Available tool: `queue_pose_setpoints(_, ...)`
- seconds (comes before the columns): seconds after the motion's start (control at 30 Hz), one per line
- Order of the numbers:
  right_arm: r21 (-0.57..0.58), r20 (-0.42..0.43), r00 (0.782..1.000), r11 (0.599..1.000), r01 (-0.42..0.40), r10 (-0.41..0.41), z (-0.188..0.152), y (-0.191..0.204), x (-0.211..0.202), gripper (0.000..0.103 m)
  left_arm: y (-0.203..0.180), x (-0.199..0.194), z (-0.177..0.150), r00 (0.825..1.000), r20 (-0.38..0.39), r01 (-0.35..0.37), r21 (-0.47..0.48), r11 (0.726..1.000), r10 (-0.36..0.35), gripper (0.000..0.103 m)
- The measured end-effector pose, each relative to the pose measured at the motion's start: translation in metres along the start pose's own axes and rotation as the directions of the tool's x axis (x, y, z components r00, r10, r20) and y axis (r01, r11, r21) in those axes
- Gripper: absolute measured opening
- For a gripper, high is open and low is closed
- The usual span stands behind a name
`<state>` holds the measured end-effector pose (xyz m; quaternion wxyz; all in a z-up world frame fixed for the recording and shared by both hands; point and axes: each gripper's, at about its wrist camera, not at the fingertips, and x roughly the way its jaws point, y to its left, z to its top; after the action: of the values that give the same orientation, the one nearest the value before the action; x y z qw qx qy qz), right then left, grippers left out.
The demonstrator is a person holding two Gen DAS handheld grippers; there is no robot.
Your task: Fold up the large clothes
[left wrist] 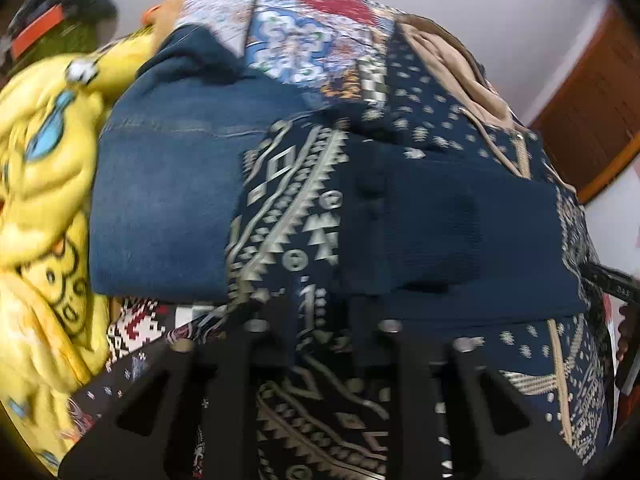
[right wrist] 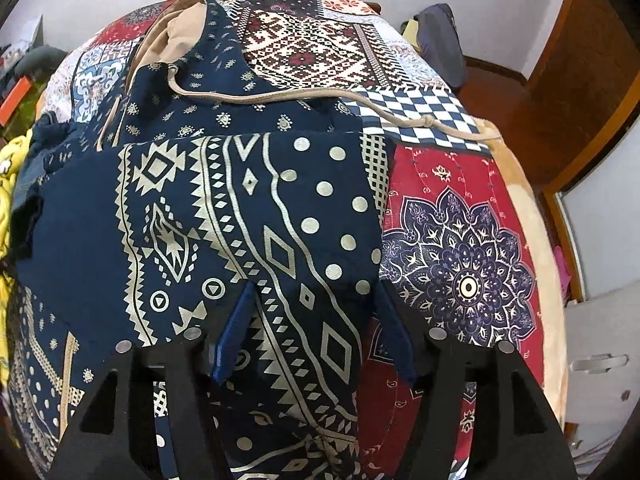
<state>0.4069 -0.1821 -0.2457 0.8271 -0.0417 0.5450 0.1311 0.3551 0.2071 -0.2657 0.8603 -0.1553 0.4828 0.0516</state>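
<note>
A large navy hoodie with a silver-white tribal print (right wrist: 248, 216) lies spread on a patchwork bed cover (right wrist: 460, 240); its beige-lined hood (right wrist: 180, 28) and drawstring (right wrist: 280, 98) lie at the far side. My right gripper (right wrist: 316, 300) is open, its blue-padded fingers (right wrist: 234, 336) straddling the hoodie's right edge. In the left wrist view the hoodie (left wrist: 288, 208) has its plain navy ribbed part (left wrist: 440, 232) folded over. My left gripper (left wrist: 320, 304) sits low against the cloth, its fingers partly buried in the fabric; whether it grips is unclear.
Folded blue jeans (left wrist: 168, 200) lie left of the hoodie, with a yellow cartoon blanket (left wrist: 40, 200) beyond them. A brown wooden door (right wrist: 580, 92) and floor are at the right. The right gripper's arm (left wrist: 612, 284) shows at the left view's right edge.
</note>
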Motion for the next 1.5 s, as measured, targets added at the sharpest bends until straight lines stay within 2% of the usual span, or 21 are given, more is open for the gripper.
queue_pose_setpoints(0.03,0.005,0.0,1.0,1.0,-0.006,0.006,0.001,0.001,0.002,0.059,0.007,-0.001,-0.002,1.0,0.014,0.011,-0.034,0.999,-0.011,0.041)
queue_pose_setpoints(0.1,0.008,0.002,1.0,1.0,-0.009,0.009,0.002,0.0,0.005,0.059,0.027,-0.003,-0.005,0.994,0.035,0.104,-0.158,0.982,-0.099,0.042)
queue_pose_setpoints(0.2,-0.002,0.002,1.0,1.0,0.01,-0.01,0.002,0.005,0.005,0.06,0.054,0.0,-0.009,0.973,0.052,0.23,-0.316,0.921,-0.225,0.042)
queue_pose_setpoints(0.3,-0.008,-0.001,1.0,1.0,0.017,-0.017,0.004,0.008,0.006,0.062,0.068,-0.002,-0.016,0.955,0.076,0.292,-0.393,0.872,-0.286,0.042)
queue_pose_setpoints(0.4,0.002,-0.002,1.0,1.0,0.006,-0.006,0.004,0.005,0.007,0.062,0.073,-0.004,-0.018,0.941,0.089,0.332,-0.43,0.839,-0.327,0.042)
queue_pose_setpoints(0.43,0.003,-0.001,1.0,1.0,0.003,-0.003,0.004,0.005,0.007,0.062,0.075,-0.003,-0.018,0.934,0.092,0.348,-0.448,0.823,-0.345,0.042)
queue_pose_setpoints(0.5,0.002,-0.001,1.0,1.0,0.004,-0.004,0.004,0.004,0.007,0.062,0.083,0.001,-0.023,0.912,0.094,0.39,-0.508,0.768,-0.4,0.042)
queue_pose_setpoints(0.53,0.002,-0.001,1.0,1.0,0.006,-0.006,0.004,0.004,0.007,0.062,0.084,0.0,-0.024,0.907,0.091,0.396,-0.518,0.758,-0.412,0.042)
queue_pose_setpoints(0.6,0.002,-0.001,1.0,1.0,0.008,-0.008,0.004,0.004,0.008,0.062,0.081,-0.008,-0.024,0.919,0.076,0.372,-0.487,0.79,-0.387,0.042)
queue_pose_setpoints(0.7,0.006,0.0,1.0,1.0,0.009,-0.009,0.005,0.003,0.007,0.062,0.061,-0.026,-0.017,0.957,0.044,0.28,-0.38,0.882,-0.285,0.047)
queue_pose_setpoints(0.73,0.007,0.001,1.0,1.0,0.009,-0.009,0.005,0.003,0.007,0.062,0.049,-0.033,-0.014,0.975,0.033,0.217,-0.315,0.924,-0.218,0.051)
queue_pose_setpoints(0.8,0.009,0.005,1.0,1.0,0.009,-0.009,0.003,0.004,0.007,0.062,0.022,-0.044,-0.008,0.997,0.032,0.072,-0.172,0.983,-0.067,0.057)
queue_pose_setpoints(0.83,0.011,0.007,1.0,1.0,0.008,-0.008,0.003,0.004,0.007,0.062,0.005,-0.047,-0.005,0.999,0.041,-0.022,-0.083,0.996,0.025,0.06)
queue_pose_setpoints(0.9,0.011,0.011,1.0,1.0,0.007,-0.007,0.002,0.004,0.007,0.062,-0.021,-0.046,-0.004,0.986,0.075,-0.153,0.049,0.987,0.149,0.064)
queue_pose_setpoints(1.0,0.008,0.014,1.0,1.0,0.003,-0.003,0.001,0.003,0.006,0.063,-0.052,-0.035,-0.007,0.958,0.115,-0.281,0.22,0.934,0.261,0.066)
queue_pose_setpoints(1.07,0.005,0.015,1.0,1.0,0.0,0.0,0.0,0.003,0.006,0.063,-0.07,-0.026,-0.011,0.953,0.118,-0.304,0.309,0.901,0.281,0.068)
queue_pose_setpoints(1.13,0.0,0.016,1.0,1.0,-0.002,0.002,0.0,0.003,0.006,0.063,-0.082,-0.016,-0.01,0.961,0.104,-0.275,0.36,0.892,0.254,0.077)
queue_pose_setpoints(1.2,-0.002,0.019,1.0,1.0,-0.005,0.005,0.0,0.003,0.006,0.063,-0.092,-0.005,-0.008,0.96,0.104,-0.279,0.384,0.88,0.259,0.077)
queue_pose_setpoints(1.3,-0.002,0.021,1.0,1.0,-0.009,0.009,0.0,0.003,0.007,0.063,-0.1,0.01,0.004,0.94,0.14,-0.341,0.395,0.853,0.311,0.081)
queue_pose_setpoints(1.43,-0.005,0.024,1.0,1.0,-0.014,0.014,0.0,0.002,0.006,0.063,-0.082,0.002,0.023,0.949,0.116,-0.315,0.305,0.899,0.293,0.082)
queue_pose_setpoints(1.5,-0.006,0.025,1.0,1.0,-0.015,0.015,0.0,0.002,0.006,0.064,-0.062,-0.009,0.029,0.942,0.123,-0.334,0.256,0.907,0.312,0.082)
